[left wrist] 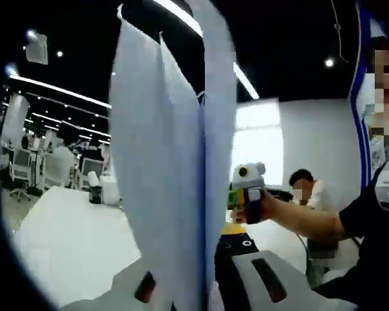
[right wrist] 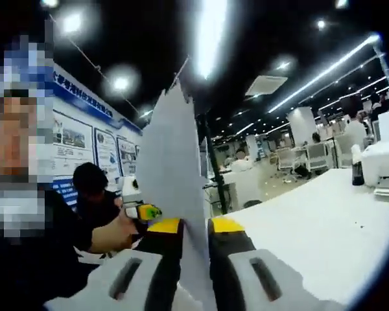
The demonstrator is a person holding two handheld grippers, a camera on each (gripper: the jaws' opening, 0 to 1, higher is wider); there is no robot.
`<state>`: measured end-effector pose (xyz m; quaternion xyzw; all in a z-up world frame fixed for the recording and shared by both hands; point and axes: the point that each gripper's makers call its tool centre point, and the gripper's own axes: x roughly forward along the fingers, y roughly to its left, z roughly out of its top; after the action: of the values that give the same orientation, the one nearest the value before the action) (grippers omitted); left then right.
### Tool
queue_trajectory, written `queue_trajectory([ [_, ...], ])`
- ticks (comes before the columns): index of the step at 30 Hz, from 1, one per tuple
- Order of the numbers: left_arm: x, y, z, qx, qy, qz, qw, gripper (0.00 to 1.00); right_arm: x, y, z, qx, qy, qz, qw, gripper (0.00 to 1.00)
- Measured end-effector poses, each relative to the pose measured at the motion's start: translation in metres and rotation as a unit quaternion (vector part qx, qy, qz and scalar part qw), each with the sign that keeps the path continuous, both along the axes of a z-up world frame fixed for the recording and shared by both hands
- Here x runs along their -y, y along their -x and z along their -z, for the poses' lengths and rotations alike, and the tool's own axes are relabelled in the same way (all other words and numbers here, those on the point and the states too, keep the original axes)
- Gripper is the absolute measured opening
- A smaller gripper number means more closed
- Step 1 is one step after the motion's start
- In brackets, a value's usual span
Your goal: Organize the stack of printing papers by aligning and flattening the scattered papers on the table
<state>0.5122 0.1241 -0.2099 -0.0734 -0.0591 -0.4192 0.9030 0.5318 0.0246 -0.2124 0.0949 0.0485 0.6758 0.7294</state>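
Upright, papers [left wrist: 162, 168] pinched between left gripper [left wrist: 204, 285] jaws and right gripper [right wrist: 194, 259] jaws alike.

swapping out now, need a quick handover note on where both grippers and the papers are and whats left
Left gripper: shut on the paper stack, held upright off the white table.
Right gripper: shut on the same stack, sheets standing edge-on between its jaws.
Done: papers gathered and lifted, pinched from two sides.
Left: top edges look uneven, so probably tap the stack on the table to square it, then lay it flat and press it down.
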Motion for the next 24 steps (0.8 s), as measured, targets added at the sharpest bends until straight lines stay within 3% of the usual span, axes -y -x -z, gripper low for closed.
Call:
queue_trajectory([
  [3,0.008,-0.013,-0.009,0.018,-0.012,-0.019,0.9996,0.06,0.01,0.0,-0.013,0.015,-0.013,0.026,0.9995,0.0],
  [8,0.021,-0.031,-0.025,0.075,-0.037,-0.052,0.9951,0.06,0.021,0.003,-0.031,0.074,-0.013,0.077,0.9942,0.0],
  [10,0.026,-0.033,-0.026,0.079,-0.036,-0.053,0.9948,0.06,0.026,0.007,-0.035,0.098,-0.016,0.085,0.9914,0.0],
  [13,0.033,-0.036,-0.023,0.088,-0.031,-0.047,0.9945,0.09,0.03,0.012,-0.031,0.1,-0.016,0.084,0.9913,0.0],
  [14,0.037,-0.039,-0.004,0.057,-0.039,-0.041,0.9967,0.14,0.034,0.013,-0.021,0.099,-0.004,0.087,0.9913,0.0],
  [16,0.04,-0.044,0.023,0.022,-0.057,-0.043,0.9972,0.3,0.036,0.015,0.001,0.088,0.024,0.082,0.9924,0.05],
  [18,0.043,-0.046,0.039,0.008,-0.069,-0.045,0.9966,0.28,0.037,0.009,0.019,0.073,0.046,0.093,0.9919,0.15],
  [22,0.045,-0.045,0.041,0.005,-0.058,-0.047,0.9972,0.31,0.036,0.0,0.036,0.064,0.068,0.108,0.9898,0.23],
  [24,0.045,-0.047,0.033,0.01,-0.055,-0.043,0.9975,0.31,0.035,-0.001,0.038,0.061,0.071,0.107,0.9899,0.24],
])
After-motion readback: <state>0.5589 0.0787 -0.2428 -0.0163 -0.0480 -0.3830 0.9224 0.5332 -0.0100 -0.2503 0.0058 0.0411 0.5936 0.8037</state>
